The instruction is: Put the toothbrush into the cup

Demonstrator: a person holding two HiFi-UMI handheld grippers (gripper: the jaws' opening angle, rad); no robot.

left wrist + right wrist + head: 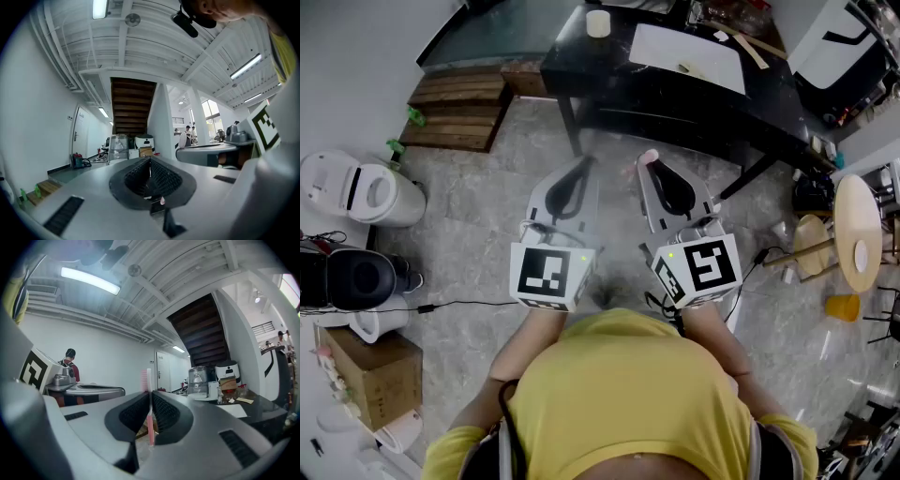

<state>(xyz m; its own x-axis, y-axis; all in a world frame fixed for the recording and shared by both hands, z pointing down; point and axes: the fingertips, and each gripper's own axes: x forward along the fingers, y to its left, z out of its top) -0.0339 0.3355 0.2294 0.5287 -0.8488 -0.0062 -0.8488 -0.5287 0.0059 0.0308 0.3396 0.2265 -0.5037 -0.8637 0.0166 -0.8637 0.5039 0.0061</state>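
The right gripper (151, 401) is clenched on a pink toothbrush (149, 379), its bristles above the jaws; the left gripper (150, 165) is closed on nothing; light, stiff, slim plastic that may pivot, so pinch mid-handle; what looks like a cup (597, 22) stands on the black worktop (628, 94).

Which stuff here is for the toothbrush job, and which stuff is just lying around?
For the job:
- pink toothbrush, pinched in the right gripper
- pale cup on the black table

Just lying about:
- cardboard box
- wooden steps
- round wooden table
- white sheet
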